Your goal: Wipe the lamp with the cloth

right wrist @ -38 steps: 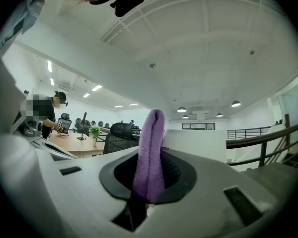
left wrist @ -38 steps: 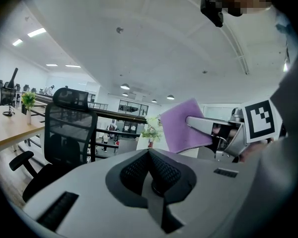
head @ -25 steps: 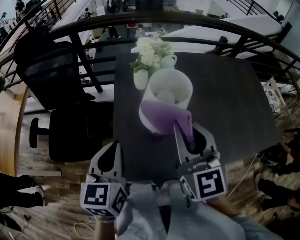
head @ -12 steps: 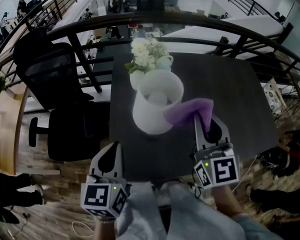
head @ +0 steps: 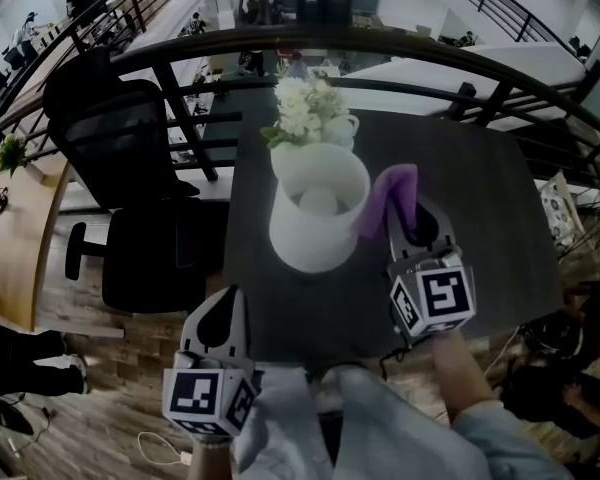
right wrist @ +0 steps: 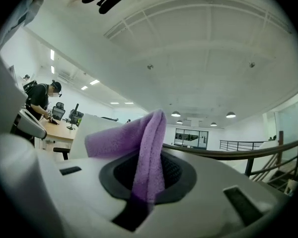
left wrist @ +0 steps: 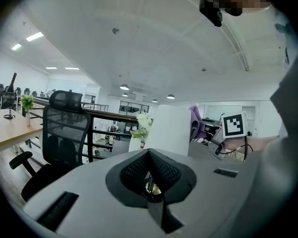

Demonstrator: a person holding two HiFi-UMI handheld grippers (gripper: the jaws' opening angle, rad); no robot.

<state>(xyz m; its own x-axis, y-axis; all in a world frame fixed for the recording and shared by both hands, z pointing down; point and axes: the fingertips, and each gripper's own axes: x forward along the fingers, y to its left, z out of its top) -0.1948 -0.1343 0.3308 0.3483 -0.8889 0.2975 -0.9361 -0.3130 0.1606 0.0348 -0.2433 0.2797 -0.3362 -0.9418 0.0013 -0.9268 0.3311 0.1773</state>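
Purple cloth [head: 392, 193] pinched in right claw [head: 410, 228], beside lamp [head: 315, 236].

Around the lamp [head: 315, 238], the bench [head: 480, 218] lies bare at 6 o'clock and widely at 4 o'clock. A flower vase [head: 305, 113] crowds 12 o'clock. The right tongs [head: 405, 216], clamping the cloth [head: 392, 193], fill 2 o'clock. An office chair [head: 130, 168] flanks 9 o'clock.

No words, numbers or brand names can be read anywhere. The left claw [head: 218, 313] and the right claw [head: 408, 213] each carry a cube with black-and-white square patterns, but these are not letters.
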